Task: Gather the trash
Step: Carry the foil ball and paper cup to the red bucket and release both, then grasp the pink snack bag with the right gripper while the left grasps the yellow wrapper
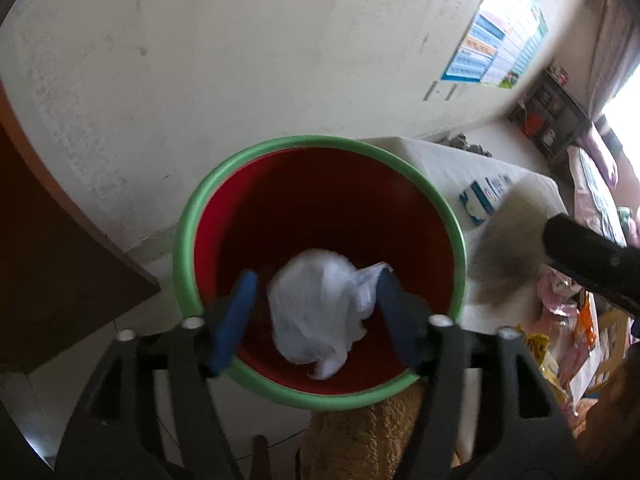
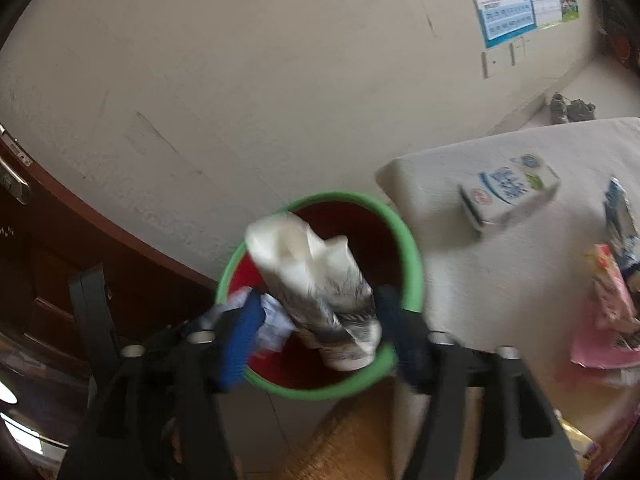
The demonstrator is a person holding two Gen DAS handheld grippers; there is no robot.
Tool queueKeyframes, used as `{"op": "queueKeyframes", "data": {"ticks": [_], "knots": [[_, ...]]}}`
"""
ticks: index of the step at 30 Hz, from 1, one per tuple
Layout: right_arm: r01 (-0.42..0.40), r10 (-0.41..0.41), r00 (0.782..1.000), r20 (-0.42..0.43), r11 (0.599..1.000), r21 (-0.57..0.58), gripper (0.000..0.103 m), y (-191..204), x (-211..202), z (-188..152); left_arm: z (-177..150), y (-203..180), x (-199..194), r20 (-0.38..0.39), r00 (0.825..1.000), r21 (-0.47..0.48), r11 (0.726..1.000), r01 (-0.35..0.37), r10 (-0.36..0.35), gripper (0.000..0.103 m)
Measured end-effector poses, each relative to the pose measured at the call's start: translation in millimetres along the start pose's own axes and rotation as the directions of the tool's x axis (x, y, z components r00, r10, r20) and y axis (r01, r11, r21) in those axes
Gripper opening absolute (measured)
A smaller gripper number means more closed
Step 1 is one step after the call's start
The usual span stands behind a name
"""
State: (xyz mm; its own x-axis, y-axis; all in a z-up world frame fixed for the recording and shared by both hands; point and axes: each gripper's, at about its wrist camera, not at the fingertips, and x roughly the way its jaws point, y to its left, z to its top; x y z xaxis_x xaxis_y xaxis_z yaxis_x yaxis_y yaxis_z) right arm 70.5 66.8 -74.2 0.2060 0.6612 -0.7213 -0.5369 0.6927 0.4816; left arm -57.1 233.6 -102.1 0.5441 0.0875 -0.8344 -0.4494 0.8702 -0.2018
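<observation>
A red bin with a green rim (image 1: 188, 240) stands on the floor against the wall, right under both grippers. My left gripper (image 1: 316, 314) hangs over its mouth, jaws apart. A crumpled white plastic bag (image 1: 320, 308) sits loose between the blue pads, with a gap at the left pad (image 1: 236, 320). In the right wrist view my right gripper (image 2: 320, 338) is also over the bin's rim (image 2: 412, 252), open. A crushed white wrapper with grey print (image 2: 316, 280) lies slanted between its fingers, clear of the left pad (image 2: 240, 340). Blurred white-and-blue trash (image 2: 272, 322) shows below it.
A table with a white cloth (image 2: 460, 280) stands to the right of the bin, bearing a blue-and-white milk carton (image 2: 508, 192) and pink and yellow snack wrappers (image 2: 608, 300). A dark brown wooden door (image 2: 60, 248) is on the left. A brown fuzzy cloth (image 1: 360, 440) lies below.
</observation>
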Motion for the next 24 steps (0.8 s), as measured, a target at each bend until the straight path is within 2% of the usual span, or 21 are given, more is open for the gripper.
{"op": "queueKeyframes", "data": {"ticks": [5, 10, 15, 17, 20, 21, 24], "knots": [[0.016, -0.016, 1.0, 0.023, 1.0, -0.006, 0.076, -5.2, -8.9, -1.8, -2.7, 4.2, -0.8, -0.001, 1.0, -0.013, 1.0, -0.008, 0.008, 0.07], [0.039, -0.041, 0.998, 0.048, 0.998, 0.05, 0.076, -25.3, -31.1, -5.8, -6.7, -7.9, -0.2, -0.008, 1.0, 0.011, 1.0, 0.002, -0.002, 0.07], [0.111, -0.119, 0.986, 0.114, 0.991, 0.071, 0.076, -56.1, -69.8, -7.3, -8.3, -32.2, -1.2, -0.011, 1.0, 0.069, 0.997, 0.022, -0.021, 0.07], [0.166, -0.174, 0.975, 0.14, 0.984, 0.066, 0.076, -66.7, -84.0, -9.8, -8.9, -42.2, -2.1, -0.008, 0.999, 0.096, 0.995, 0.033, -0.032, 0.07], [0.281, -0.286, 0.945, 0.161, 0.958, 0.051, 0.082, -92.3, -105.1, -19.6, -9.4, -55.0, -1.0, -0.014, 0.999, 0.122, 0.991, 0.046, -0.045, 0.07], [0.347, -0.348, 0.925, 0.154, 0.937, 0.03, 0.082, -104.7, -109.6, -25.4, -9.3, -58.4, 0.5, -0.019, 0.999, 0.127, 0.991, 0.052, -0.05, 0.071], [0.454, -0.45, 0.889, 0.08, 0.89, -0.045, 0.083, -134.5, -105.6, -41.3, -12.4, -71.4, 2.5, -0.033, 0.997, 0.147, 0.987, 0.07, -0.065, 0.072]]}}
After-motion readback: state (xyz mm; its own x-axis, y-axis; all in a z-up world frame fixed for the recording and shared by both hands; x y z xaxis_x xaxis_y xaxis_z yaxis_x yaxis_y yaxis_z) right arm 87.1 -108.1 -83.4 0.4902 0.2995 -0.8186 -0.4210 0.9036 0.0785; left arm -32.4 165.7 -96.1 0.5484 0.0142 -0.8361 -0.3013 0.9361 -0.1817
